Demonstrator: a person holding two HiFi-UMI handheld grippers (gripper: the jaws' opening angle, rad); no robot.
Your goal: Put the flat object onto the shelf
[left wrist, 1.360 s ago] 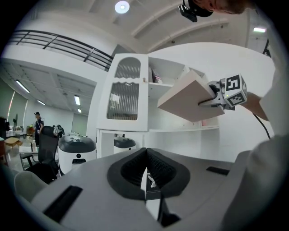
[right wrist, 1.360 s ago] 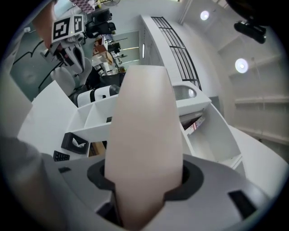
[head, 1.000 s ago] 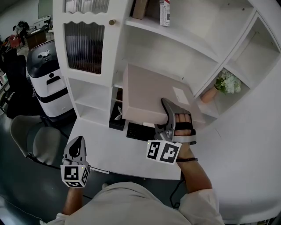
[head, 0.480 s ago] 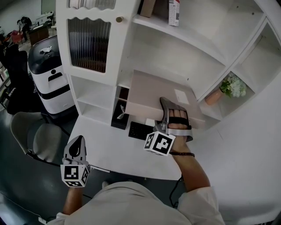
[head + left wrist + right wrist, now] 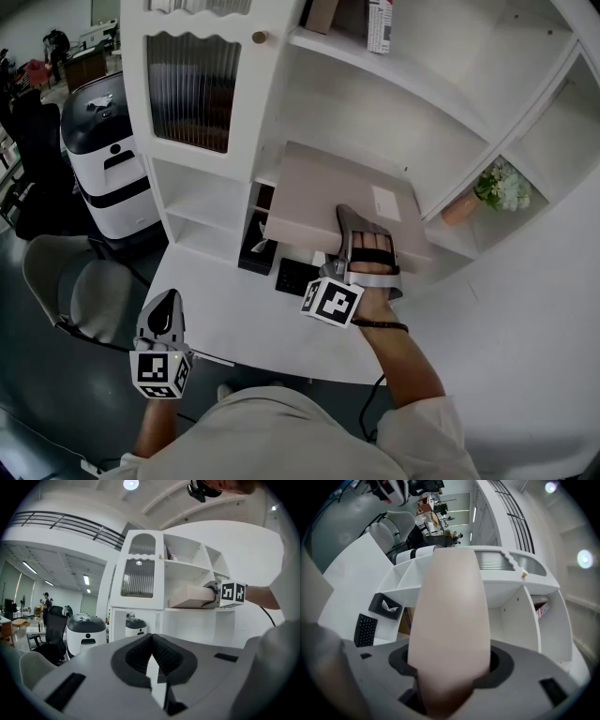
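The flat object is a wide beige box [image 5: 319, 202] with a white label. Its far end lies inside the middle bay of the white shelf unit [image 5: 375, 122], while its near edge sticks out over the desk. My right gripper [image 5: 362, 236] holds that near edge. In the right gripper view the box [image 5: 450, 606] fills the space between the pads, and the right gripper's [image 5: 450, 667] jaws are opening while the pads still touch it. My left gripper [image 5: 167, 315] hangs low at the left, off the desk, shut with nothing in it [image 5: 151, 651]. The left gripper view shows the box [image 5: 190, 597] level on the shelf.
A black keyboard [image 5: 298, 277] and a black tissue box [image 5: 253, 251] sit on the white desk [image 5: 234, 323] under the box. A potted white flower [image 5: 495, 186] stands in the right bay and books [image 5: 380, 23] are on the top shelf. A white and black machine [image 5: 98, 141] and a grey chair [image 5: 75, 291] are at the left.
My right gripper has pushed the box up and farther into the shelf bay, and it now lies flatter. The left gripper has not moved.
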